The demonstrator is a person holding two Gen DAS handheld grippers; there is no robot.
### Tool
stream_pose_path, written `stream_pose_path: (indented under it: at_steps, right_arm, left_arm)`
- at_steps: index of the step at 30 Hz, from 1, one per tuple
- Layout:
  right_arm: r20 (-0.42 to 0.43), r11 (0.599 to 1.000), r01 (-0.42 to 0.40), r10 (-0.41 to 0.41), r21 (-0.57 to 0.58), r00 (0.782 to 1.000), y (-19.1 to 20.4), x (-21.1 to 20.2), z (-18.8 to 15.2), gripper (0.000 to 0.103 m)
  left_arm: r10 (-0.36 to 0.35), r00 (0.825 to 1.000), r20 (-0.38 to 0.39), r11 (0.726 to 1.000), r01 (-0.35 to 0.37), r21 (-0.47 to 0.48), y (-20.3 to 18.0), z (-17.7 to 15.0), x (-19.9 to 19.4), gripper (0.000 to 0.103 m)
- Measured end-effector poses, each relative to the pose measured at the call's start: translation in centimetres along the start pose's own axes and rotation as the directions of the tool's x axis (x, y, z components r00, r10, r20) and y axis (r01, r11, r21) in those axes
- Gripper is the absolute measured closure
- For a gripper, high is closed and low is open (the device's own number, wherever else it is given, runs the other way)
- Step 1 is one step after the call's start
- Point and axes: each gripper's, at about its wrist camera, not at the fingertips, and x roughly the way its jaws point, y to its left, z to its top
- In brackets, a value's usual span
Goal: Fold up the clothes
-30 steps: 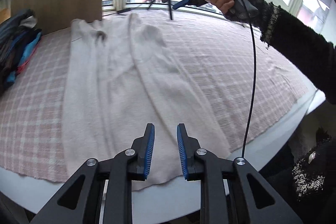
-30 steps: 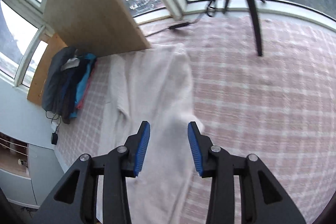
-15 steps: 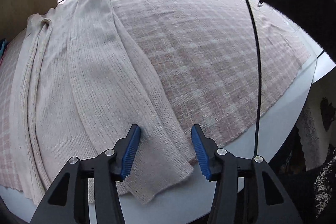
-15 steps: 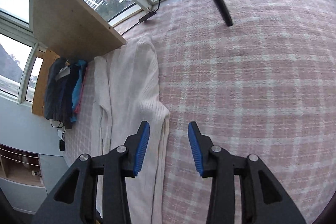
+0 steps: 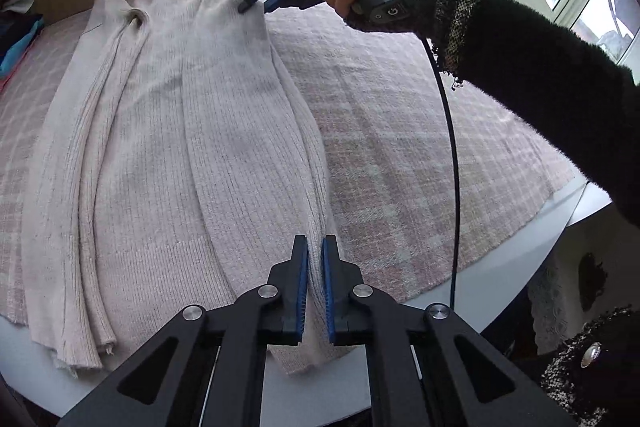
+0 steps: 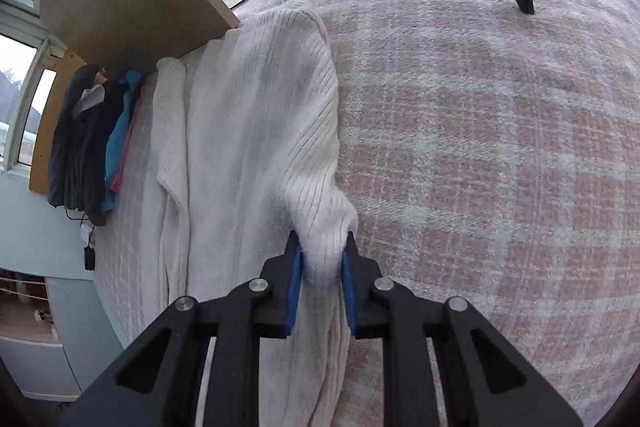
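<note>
Both grippers have dropped onto the white knit sweater lying lengthwise on the pink plaid blanket, jaws just closing, left gripper and right gripper now pinching its right edge, so only the long fold looks done, crosswise folds left.

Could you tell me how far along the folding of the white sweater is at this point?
Early. Done: the sweater lies flat on the checked cloth, its sides already folded in to a long strip. In hand: both jaws have just been closing; the right gripper pinches the far end, and the left gripper is shut at the near right edge. Left: folding it end to end. The pile beside it also waits.
</note>
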Motion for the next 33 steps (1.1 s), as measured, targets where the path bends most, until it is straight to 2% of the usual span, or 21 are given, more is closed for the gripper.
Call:
stream_pose_path:
  at_steps: [4,9,12,15,17,20,21,22,23,24,26,28,30,33]
  right_arm:
    - [0.053,1.000,0.018,-0.017,-0.014,0.998,2.2,-1.5,0.2,0.089]
    - [0.080,0.992,0.065,-0.056,-0.109,0.995,7.8,-1.7,0.5,0.090]
    - [0.082,0.973,0.137,-0.124,-0.187,0.989,11.9,0.2,0.8,0.090]
    - [0.051,0.959,0.175,-0.167,-0.224,0.985,14.8,3.3,0.9,0.090]
    - [0.037,0.946,0.205,-0.202,-0.250,0.979,16.3,5.4,0.7,0.090]
    - [0.034,0.927,0.261,-0.262,-0.269,0.965,17.5,8.0,0.3,0.089]
    - [0.035,0.920,0.276,-0.277,-0.279,0.960,17.9,8.5,0.2,0.086]
    - [0.022,0.915,0.270,-0.277,-0.299,0.961,18.2,8.6,0.2,0.078]
    - [0.006,0.913,0.256,-0.268,-0.318,0.963,18.4,8.6,0.2,0.069]
    - [-0.013,0.923,0.208,-0.224,-0.324,0.974,18.3,7.7,0.2,0.067]
    - [0.008,0.956,0.086,-0.087,-0.279,0.996,16.7,4.3,0.3,0.067]
    - [0.042,0.972,-0.029,0.040,-0.235,0.998,15.0,0.8,0.3,0.067]
    - [0.119,0.985,-0.027,0.048,-0.173,0.992,11.9,-2.2,0.3,0.067]
    - [0.162,0.991,-0.022,0.043,-0.129,0.986,7.7,-4.7,0.7,0.067]
  left_arm:
    - [-0.034,0.999,0.041,0.998,0.036,-0.055,1.1,-0.2,-1.3,0.097]
    - [0.002,0.996,0.089,0.990,0.010,-0.139,3.5,-1.6,-3.4,0.097]
    - [0.043,0.995,0.091,0.978,-0.023,-0.206,5.6,-2.6,-3.8,0.097]
    - [0.085,0.993,0.087,0.960,-0.058,-0.274,7.8,-3.6,-4.1,0.097]
    - [0.112,0.990,0.083,0.945,-0.080,-0.316,9.1,-4.2,-4.2,0.097]
    - [0.125,0.990,0.068,0.939,-0.096,-0.330,9.8,-4.9,-4.0,0.097]
    - [0.128,0.990,0.064,0.940,-0.101,-0.327,9.7,-5.1,-3.9,0.097]
    - [0.128,0.990,0.067,0.941,-0.100,-0.324,9.7,-5.2,-3.9,0.097]
    - [0.128,0.989,0.069,0.942,-0.100,-0.321,9.6,-5.2,-4.0,0.097]
    - [0.128,0.989,0.073,0.943,-0.098,-0.317,9.5,-5.3,-4.0,0.097]
    - [0.124,0.990,0.074,0.945,-0.095,-0.312,9.3,-5.3,-4.2,0.097]
    - [0.124,0.991,0.053,0.945,-0.102,-0.310,9.3,-5.3,-4.4,0.096]
    - [0.125,0.991,0.047,0.945,-0.104,-0.310,9.3,-5.6,-5.4,0.097]
    - [0.134,0.988,0.080,0.953,-0.106,-0.285,9.0,-5.9,-7.5,0.097]
